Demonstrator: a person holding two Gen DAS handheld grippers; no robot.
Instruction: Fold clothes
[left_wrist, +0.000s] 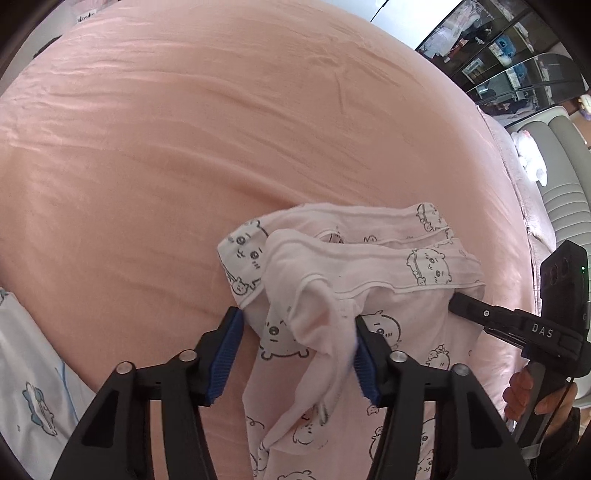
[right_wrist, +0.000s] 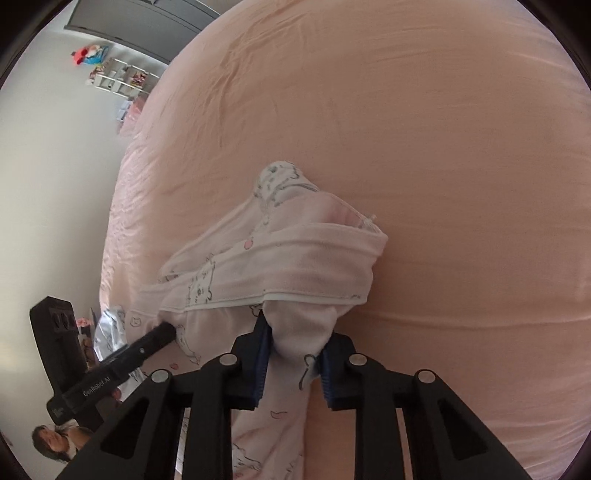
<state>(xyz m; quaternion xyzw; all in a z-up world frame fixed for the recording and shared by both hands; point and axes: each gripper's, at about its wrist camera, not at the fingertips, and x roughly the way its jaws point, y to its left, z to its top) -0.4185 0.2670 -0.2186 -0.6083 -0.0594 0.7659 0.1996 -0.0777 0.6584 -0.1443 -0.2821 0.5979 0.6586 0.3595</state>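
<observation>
Pink cotton pyjama trousers (left_wrist: 369, 291) with small printed animals are spread on the pink bed sheet (left_wrist: 184, 147). A bunch of the waist cloth is clamped between the blue pads of the right gripper (right_wrist: 295, 354). The left gripper (left_wrist: 299, 350) is half closed around a loose fold; a firm grip cannot be told.

Supporting surface is a bed (left_wrist: 184, 129) covered by a pink sheet, lightly creased throughout. Lying directly on it: one pale pink garment (left_wrist: 388, 295) printed with cartoon animals, bunched and partly lifted at its waistband. A white printed fabric (left_wrist: 33, 387) with blue figures lies at the bed's near-left edge.
</observation>
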